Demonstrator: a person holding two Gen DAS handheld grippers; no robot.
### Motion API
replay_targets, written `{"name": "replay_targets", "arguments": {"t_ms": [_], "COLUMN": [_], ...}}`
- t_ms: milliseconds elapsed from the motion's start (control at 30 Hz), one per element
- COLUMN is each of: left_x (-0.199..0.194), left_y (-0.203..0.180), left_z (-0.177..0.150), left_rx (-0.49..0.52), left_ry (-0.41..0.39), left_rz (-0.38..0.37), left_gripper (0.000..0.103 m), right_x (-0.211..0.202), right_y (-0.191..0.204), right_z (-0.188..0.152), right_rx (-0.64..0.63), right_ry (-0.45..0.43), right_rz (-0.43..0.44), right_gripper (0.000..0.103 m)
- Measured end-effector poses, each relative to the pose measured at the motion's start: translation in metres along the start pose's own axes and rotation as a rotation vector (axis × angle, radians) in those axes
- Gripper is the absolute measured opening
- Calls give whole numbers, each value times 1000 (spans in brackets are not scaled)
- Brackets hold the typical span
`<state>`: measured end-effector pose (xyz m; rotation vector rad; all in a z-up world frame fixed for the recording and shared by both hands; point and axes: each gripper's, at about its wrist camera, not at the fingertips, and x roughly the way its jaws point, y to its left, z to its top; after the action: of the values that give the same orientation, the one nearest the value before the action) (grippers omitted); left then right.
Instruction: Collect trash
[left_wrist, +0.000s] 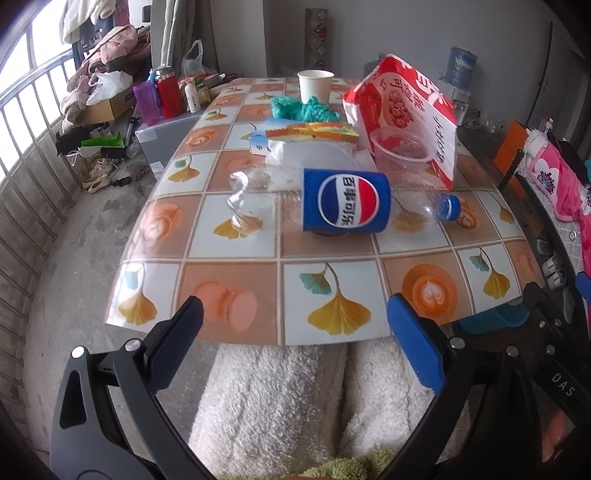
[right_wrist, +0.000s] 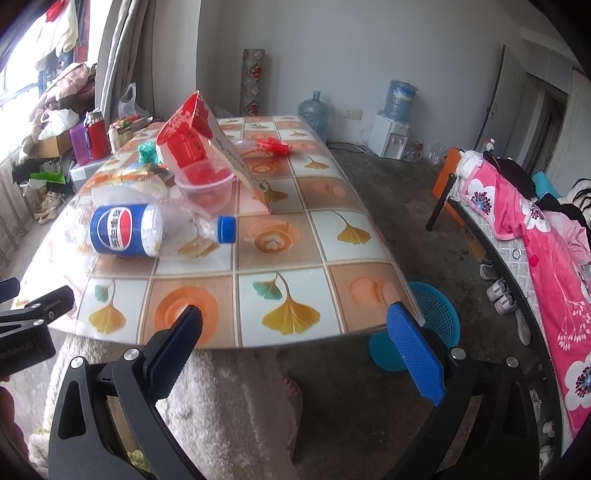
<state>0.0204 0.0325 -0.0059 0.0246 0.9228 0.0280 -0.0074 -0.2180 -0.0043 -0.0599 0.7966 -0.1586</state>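
Observation:
An empty clear Pepsi bottle (left_wrist: 345, 201) (right_wrist: 127, 230) with a blue label and blue cap lies on its side mid-table. Behind it sit a clear plastic cup (left_wrist: 400, 147) (right_wrist: 205, 184), a red and white snack bag (left_wrist: 402, 107) (right_wrist: 192, 134), a flat orange wrapper (left_wrist: 314, 131), crumpled white tissue (left_wrist: 306, 153), a green plastic bag (left_wrist: 303, 109) and a white paper cup (left_wrist: 315, 85). A red wrapper (right_wrist: 273, 144) lies farther back. My left gripper (left_wrist: 293, 312) hangs open at the table's near edge. My right gripper (right_wrist: 293, 319) is also open, near the front right corner.
The tiled-pattern table (left_wrist: 229, 266) (right_wrist: 332, 240) has a blue mesh basket (right_wrist: 432, 314) on the floor by its right corner. A person's fluffy white-clad legs (left_wrist: 280, 398) sit under the front edge. A pink-covered bed (right_wrist: 535, 229) stands right; clutter and railing (left_wrist: 29, 155) stand left.

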Motion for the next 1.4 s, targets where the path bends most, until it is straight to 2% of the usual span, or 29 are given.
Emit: {"name": "replay_targets", "arguments": {"t_ms": [133,300,400,500,633,800,933,1067,1200,1267,1300,1367,1400], "left_x": [4,8,14,18,25,43,57,83,123,142,148,160,165], "left_y": [19,45,55,63,61,52,61,85,109,114,113,111,110], "left_z": [24,61,82,98,116,123,130,141,150,153,154,155,155], "left_rx": [7,-10,-25,-62,-83,-68,-114,-264,-461,-530,-546,-562,-566], "left_ry": [-34,-76,-108,-139,-149,-95,-66,11,140,208,231,277,295], "left_rz": [53,24,-68,-231,-347,-438,-516,-607,-741,-789,-794,-782,-777], "left_gripper": [95,95,95,95,95,95,95,95,94,89,87,75,73], "right_x": [9,15,15,16,28,38,39,52,56,57,57,55,52], "right_y": [1,2,3,4,13,21,14,7,11,12,12,13,14], "right_z": [21,53,75,94,108,113,111,105,101,101,101,101,100], "right_rx": [27,53,55,75,64,22,28,43,37,47,53,55,51], "right_ry": [-27,-109,-177,-228,-232,-248,-281,-246,-220,-211,-207,-212,-220], "right_rz": [44,95,92,121,170,219,261,332,391,430,449,477,479], "right_gripper": [97,97,97,97,97,97,97,95,93,93,93,93,93]}}
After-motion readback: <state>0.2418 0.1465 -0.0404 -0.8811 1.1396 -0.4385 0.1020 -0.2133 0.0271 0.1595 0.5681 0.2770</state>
